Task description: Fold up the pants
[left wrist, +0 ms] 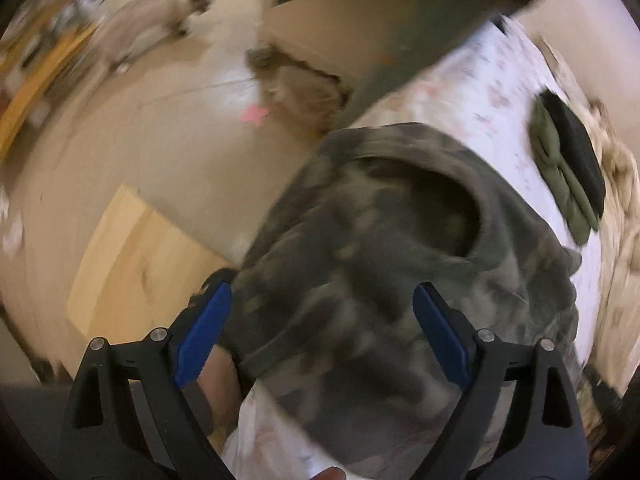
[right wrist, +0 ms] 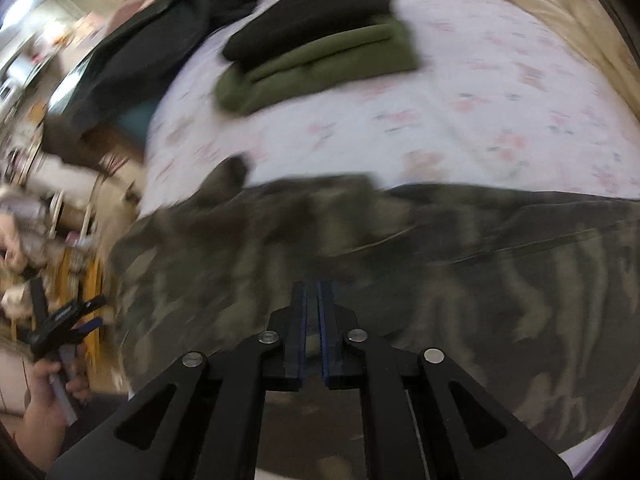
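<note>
Left wrist view: the left gripper (left wrist: 322,332) has its fingers spread wide, holding nothing, just above the camouflage pants (left wrist: 392,264) bunched at centre and lower right of the frame, on the edge of the bed (left wrist: 492,92).

Right wrist view: the right gripper (right wrist: 313,320), bottom centre, has its fingers pressed nearly together; whether cloth sits between them I cannot tell. The pants (right wrist: 440,256) spread across the lower frame. Soft, limp, fairly light fabric; best pinched at waistband or hem.

No readable text, label, brand or number in either view; both blurred by motion. Flowered sheet (right wrist: 460,92) carries only pink print pattern, no letters.
</note>
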